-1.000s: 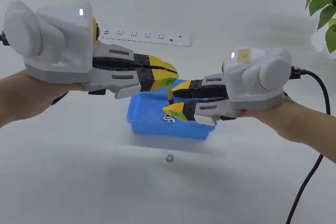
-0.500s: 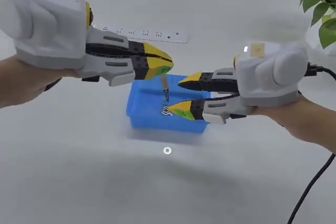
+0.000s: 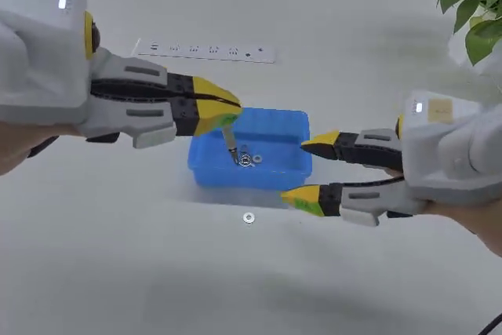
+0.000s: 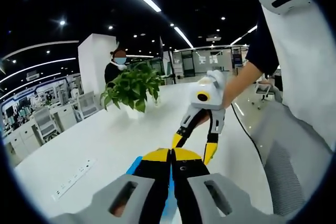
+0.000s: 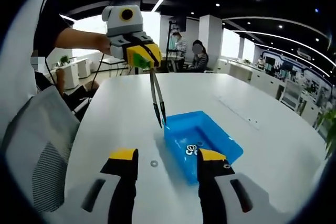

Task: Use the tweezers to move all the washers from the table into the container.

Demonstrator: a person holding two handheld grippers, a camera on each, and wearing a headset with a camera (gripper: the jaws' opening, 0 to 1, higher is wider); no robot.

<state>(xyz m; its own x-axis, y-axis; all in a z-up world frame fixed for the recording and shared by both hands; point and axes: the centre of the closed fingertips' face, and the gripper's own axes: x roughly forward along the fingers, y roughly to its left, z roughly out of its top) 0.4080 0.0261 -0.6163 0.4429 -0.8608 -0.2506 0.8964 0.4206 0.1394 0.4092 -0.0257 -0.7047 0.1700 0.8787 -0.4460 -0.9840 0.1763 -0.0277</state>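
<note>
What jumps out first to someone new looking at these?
The bright blue container stands out in the middle of the white table, with a few washers inside. The left gripper holds tweezers pointing down at it, while the right gripper sits near it with jaws open. A lone washer lies on the table in front of the container.

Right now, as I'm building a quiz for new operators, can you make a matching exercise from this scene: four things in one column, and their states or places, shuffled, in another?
Things
1. left claw
2. right claw
3. loose washer
4. blue container

States or places
A. open, holding nothing
B. on the table, outside the container
C. shut on the tweezers
D. holds several washers

Pairs: 1-C, 2-A, 3-B, 4-D.
</note>
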